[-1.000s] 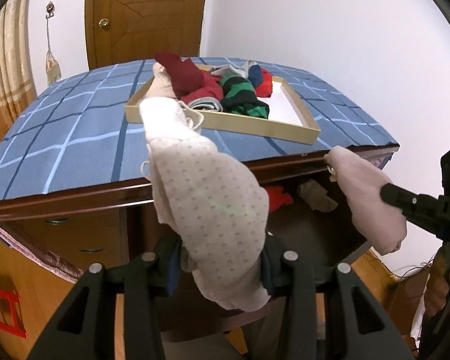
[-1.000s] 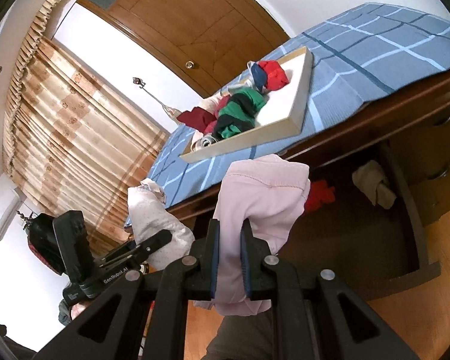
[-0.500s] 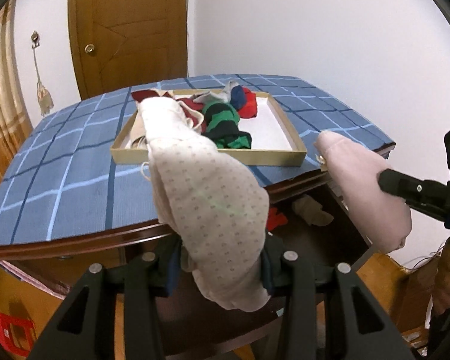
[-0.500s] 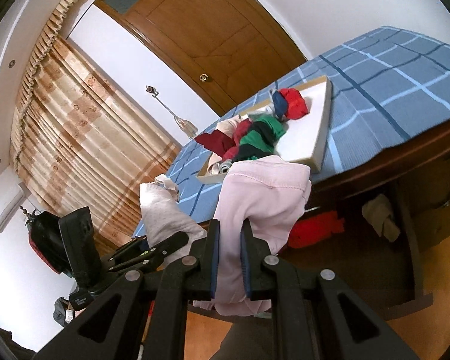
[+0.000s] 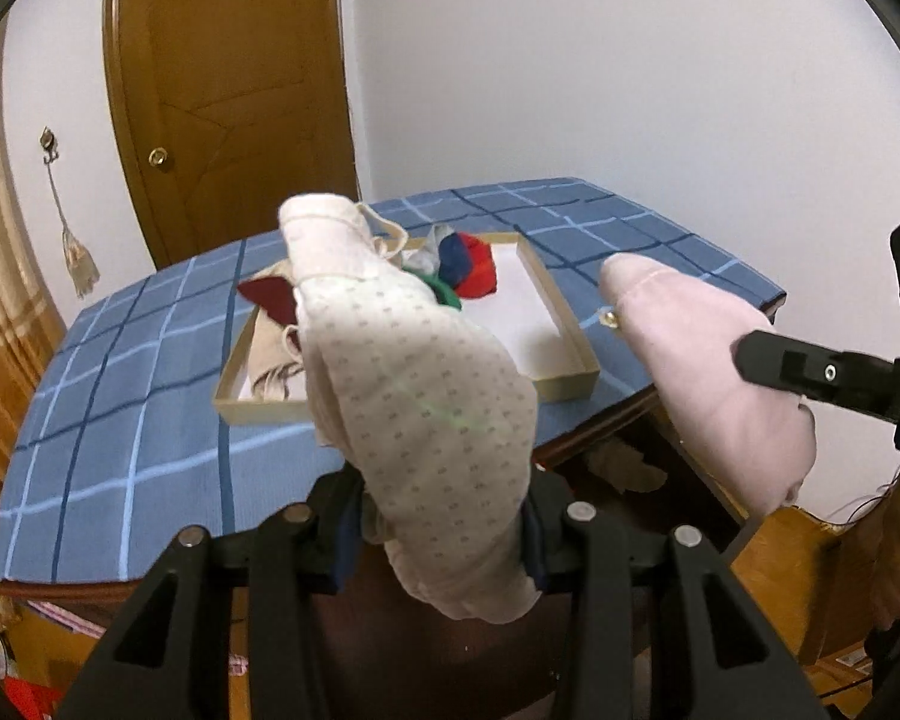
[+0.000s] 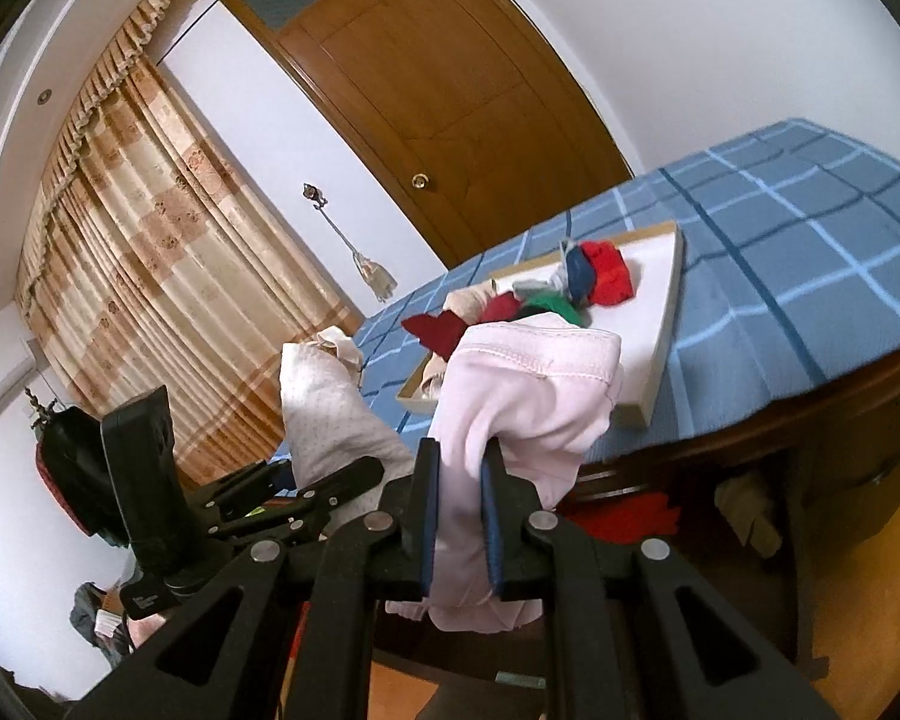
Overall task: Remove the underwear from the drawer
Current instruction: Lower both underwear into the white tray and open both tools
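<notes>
At the lower centre of the left wrist view, a cream dotted pair of underwear [image 5: 414, 396] is being gripped between the fingers of the left gripper [image 5: 444, 534], closed on its lower fold, with the rest of the garment standing up in front of the camera and a loose strap dangling at its top. Behind it, at mid frame, a shallow cardboard tray [image 5: 570, 387] is being used to collect clothes on the blue checked counter [image 5: 120, 396], and red, green and blue garments [image 5: 468, 267] are lying heaped in its far end. Further right, a pale pink pair of underwear [image 5: 714, 372] is being held up, pinched by the closed fingers of the right gripper [image 6: 457, 531]; in the right wrist view its waistband is seen folded over above the fingertips. At the lower right of that view the open drawer [image 6: 822, 516] is being left with a red garment [image 6: 624, 516] and a beige one [image 6: 744, 507] inside. Both held pieces are judged to be clear of the drawer and heading for the tray. A slip is the likely failure: only a bunched edge is being pinched on each piece, so a quick swing could shake one loose, or the dangling strap could be caught on the tray's rim and the tray dragged.
</notes>
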`<move>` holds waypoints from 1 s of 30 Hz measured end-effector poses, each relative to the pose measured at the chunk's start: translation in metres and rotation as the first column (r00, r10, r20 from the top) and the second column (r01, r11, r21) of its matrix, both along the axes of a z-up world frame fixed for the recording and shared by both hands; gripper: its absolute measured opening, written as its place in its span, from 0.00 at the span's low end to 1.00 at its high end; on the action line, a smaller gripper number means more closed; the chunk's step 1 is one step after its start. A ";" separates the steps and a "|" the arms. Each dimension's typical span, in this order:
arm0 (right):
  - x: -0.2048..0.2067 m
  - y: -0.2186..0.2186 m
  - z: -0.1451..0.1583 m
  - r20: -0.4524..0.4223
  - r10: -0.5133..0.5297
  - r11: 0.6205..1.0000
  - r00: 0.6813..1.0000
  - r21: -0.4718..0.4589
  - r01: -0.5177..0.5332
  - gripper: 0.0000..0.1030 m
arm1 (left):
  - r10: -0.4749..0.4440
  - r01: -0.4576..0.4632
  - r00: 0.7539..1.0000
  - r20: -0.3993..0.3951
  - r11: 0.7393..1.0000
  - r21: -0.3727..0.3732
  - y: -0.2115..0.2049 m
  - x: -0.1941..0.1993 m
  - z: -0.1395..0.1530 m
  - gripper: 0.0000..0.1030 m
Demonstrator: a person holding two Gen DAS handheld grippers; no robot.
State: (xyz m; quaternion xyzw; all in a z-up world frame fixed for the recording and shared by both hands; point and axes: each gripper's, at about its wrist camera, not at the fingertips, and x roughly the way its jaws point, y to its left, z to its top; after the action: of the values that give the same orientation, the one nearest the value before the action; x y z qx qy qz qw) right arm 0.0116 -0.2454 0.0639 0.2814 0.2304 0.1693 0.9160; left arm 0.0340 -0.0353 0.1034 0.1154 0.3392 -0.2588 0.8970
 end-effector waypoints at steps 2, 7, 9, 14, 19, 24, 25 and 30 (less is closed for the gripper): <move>0.002 -0.001 0.002 0.007 -0.004 1.000 1.000 0.002 0.004 0.14 | -0.012 0.012 1.000 -0.003 1.000 -0.010 -0.004 0.004 0.003 0.40; 0.008 -0.005 0.007 0.016 -0.019 1.000 1.000 -0.003 0.019 0.14 | -0.031 0.031 1.000 0.006 0.999 -0.028 -0.010 0.008 0.011 0.40; 0.008 -0.007 0.010 0.024 -0.026 1.000 0.999 -0.003 0.026 0.14 | -0.041 0.041 0.999 0.015 0.999 -0.036 -0.011 0.009 0.014 0.40; 0.014 -0.009 0.013 0.032 -0.043 0.999 0.999 -0.019 0.044 0.14 | -0.049 0.050 0.999 0.018 0.998 -0.042 -0.021 0.021 0.019 0.40; 0.022 -0.015 0.016 0.043 -0.053 0.999 0.998 -0.004 0.054 0.14 | -0.053 0.054 0.998 0.022 0.998 -0.028 -0.028 0.029 0.020 0.40; 0.040 -0.024 0.018 0.049 -0.080 0.997 0.996 -0.008 0.081 0.14 | -0.061 0.062 0.998 0.021 0.998 -0.006 -0.044 0.048 0.019 0.40; 0.044 -0.025 0.018 0.048 -0.086 0.996 0.995 -0.006 0.086 0.14 | -0.064 0.064 0.998 0.015 0.998 0.001 -0.048 0.053 0.018 0.40; 0.073 -0.035 0.016 0.038 -0.128 0.991 0.991 -0.026 0.129 0.14 | -0.077 0.077 0.997 0.019 0.996 0.039 -0.069 0.076 0.016 0.40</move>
State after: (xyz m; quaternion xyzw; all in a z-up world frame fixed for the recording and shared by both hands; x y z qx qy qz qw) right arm 0.0849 -0.2804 0.0803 0.2796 0.1973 0.1119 0.9329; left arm 0.1097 -0.1039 0.1193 0.1482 0.3301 -0.2854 0.8875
